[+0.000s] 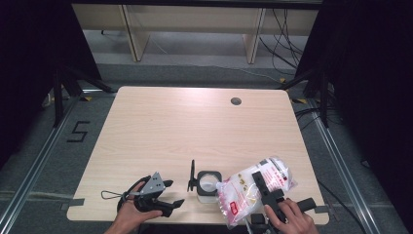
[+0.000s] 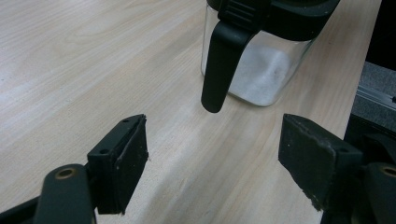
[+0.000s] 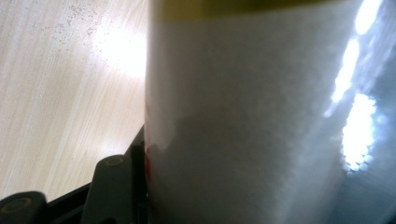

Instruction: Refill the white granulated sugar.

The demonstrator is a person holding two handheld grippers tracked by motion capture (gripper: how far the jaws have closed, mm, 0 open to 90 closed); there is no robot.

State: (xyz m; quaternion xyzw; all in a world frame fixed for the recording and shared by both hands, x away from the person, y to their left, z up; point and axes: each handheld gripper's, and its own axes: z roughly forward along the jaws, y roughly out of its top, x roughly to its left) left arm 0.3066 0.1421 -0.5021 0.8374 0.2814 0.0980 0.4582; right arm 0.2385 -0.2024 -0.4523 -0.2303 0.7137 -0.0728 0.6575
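The bag of white granules [image 1: 253, 187] lies tilted at the near right of the table [image 1: 160, 126], its lower corner leaning over the open mouth of the square clear jar [image 1: 208, 183]. In the high view the right gripper [image 1: 265, 187] has the bag's middle between its jaws. The bag looks soft, slack and slick, with loose contents that will shift as it tips; I judge it moderately heavy, so a hold across the full middle suits it better than one on the thin film at a corner. The jar's black lid [image 1: 191, 176] stands swung open on its left side, just beside the pouring path. The left gripper [image 1: 163, 195] rests near the jar's left, apart from it, jaws spread and empty.

In the left gripper view, the jar [image 2: 264, 70] stands ahead, a low layer of white granules in its bottom, and the lid's black latch [image 2: 219, 65] hangs down in front of the glass. The glass would be hard and slippery, and light enough to slide if the bag nudges it. Nothing lies between the two spread jaws.

In the right gripper view, the bag [image 3: 261, 121] sits close against the lens, its glossy film catching glare, with one jaw pressed to its left side; the claw is pinching the bag.
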